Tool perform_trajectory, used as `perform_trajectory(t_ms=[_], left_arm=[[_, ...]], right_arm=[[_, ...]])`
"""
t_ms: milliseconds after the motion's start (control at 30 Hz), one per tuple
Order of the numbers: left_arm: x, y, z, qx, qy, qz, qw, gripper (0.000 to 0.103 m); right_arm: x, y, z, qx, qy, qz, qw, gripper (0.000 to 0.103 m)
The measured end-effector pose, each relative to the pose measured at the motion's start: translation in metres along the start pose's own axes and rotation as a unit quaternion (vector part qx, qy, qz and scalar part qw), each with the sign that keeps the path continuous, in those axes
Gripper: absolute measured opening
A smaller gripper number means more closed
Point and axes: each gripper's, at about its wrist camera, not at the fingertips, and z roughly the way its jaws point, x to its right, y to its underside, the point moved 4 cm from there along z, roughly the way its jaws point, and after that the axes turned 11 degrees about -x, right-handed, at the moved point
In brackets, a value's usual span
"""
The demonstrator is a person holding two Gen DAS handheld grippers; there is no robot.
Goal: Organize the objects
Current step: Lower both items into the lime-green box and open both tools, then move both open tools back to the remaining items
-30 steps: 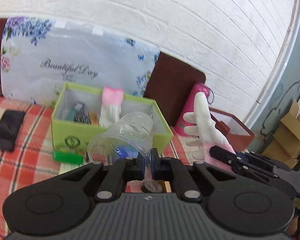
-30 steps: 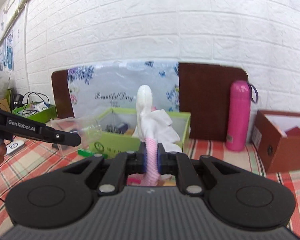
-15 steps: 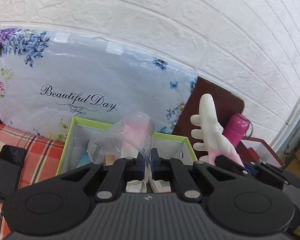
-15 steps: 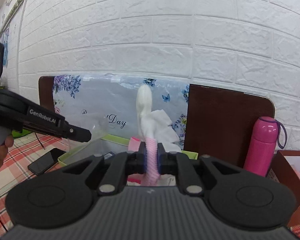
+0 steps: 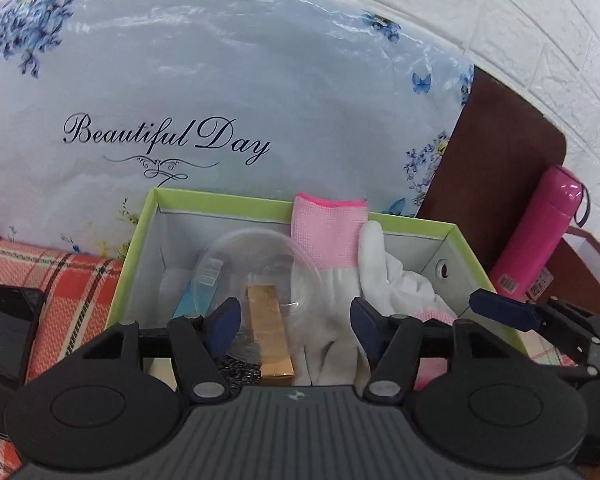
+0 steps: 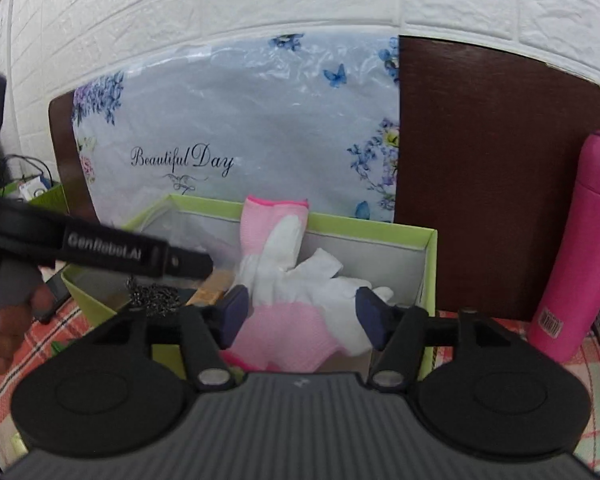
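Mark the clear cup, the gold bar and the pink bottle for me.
clear cup (image 5: 260,264), left wrist view, its transparent side wall
gold bar (image 5: 270,330), left wrist view, middle of its top face
pink bottle (image 6: 580,248), right wrist view, mid body

We cannot make out the clear cup (image 5: 256,276) fully; its walls blur into the box (image 5: 456,236) lining. The phone (image 5: 8,332) is cut by the left edge. The left gripper (image 6: 100,246) hides the box's near-left corner, and the dark chain (image 6: 154,298) stays indistinct.

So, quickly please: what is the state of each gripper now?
Left gripper: open, holding nothing.
Right gripper: open, holding nothing.
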Motion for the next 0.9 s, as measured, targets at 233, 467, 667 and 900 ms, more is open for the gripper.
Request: perform_trajectory(t_ms=[233,467,667,900], left_arm=[[-0.01,0.008,-0.019,0.006,0.005,-0.032,0.9995,0.074],[-0.02,0.011,-0.033,0.002,-0.016,-0.059,0.9981,0.078],[-0.031,0.011,-0.059,0.017,-0.006,-0.105,0.9943,0.078],[0.004,0.043,-0.1,0.038,0.005,-0.072,0.9966,0.078]], right_arm=[[0.009,0.0,-0.008,0.007,0.011,0.016,1.0,0.062],[0.004,0.004,-0.025,0.008,-0.001,0.018,1.0,0.064],[0.0,0.012,-0.067,0.034,0.01,0.015,0.999,0.079],[-0.008,0.044,-0.111,0.048,0.016,0.024,0.998,0.103]])
